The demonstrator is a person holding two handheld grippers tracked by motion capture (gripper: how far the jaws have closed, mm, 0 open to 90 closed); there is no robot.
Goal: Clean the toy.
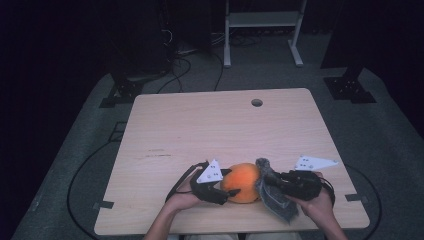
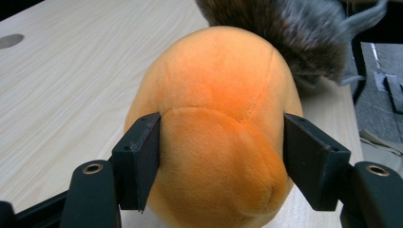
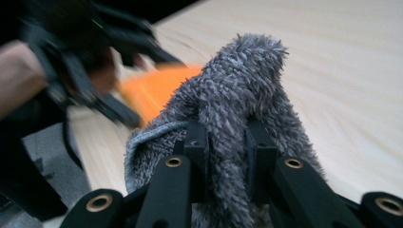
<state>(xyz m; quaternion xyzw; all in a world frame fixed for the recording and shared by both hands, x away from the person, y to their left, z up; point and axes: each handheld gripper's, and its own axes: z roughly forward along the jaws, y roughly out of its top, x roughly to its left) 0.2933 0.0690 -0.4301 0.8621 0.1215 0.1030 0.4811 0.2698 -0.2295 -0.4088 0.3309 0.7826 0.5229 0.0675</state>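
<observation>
Left gripper [image 2: 221, 156] jaws clamp the orange plush [image 2: 216, 128] at the bench's [image 1: 200, 125] six o'clock edge; right gripper [image 3: 227, 147] jaws pinch the grey cloth [image 3: 237, 95] at the plush's three o'clock.

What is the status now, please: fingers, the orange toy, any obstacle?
Left gripper shut on orange plush toy. Right gripper shut on grey fluffy cloth, pressed against the toy. Table ahead, no obstacle.

No text, label, brand, number or sign can be read in any view; none is borne by the table [image 1: 200, 120]; none is found on the grippers' plates.
</observation>
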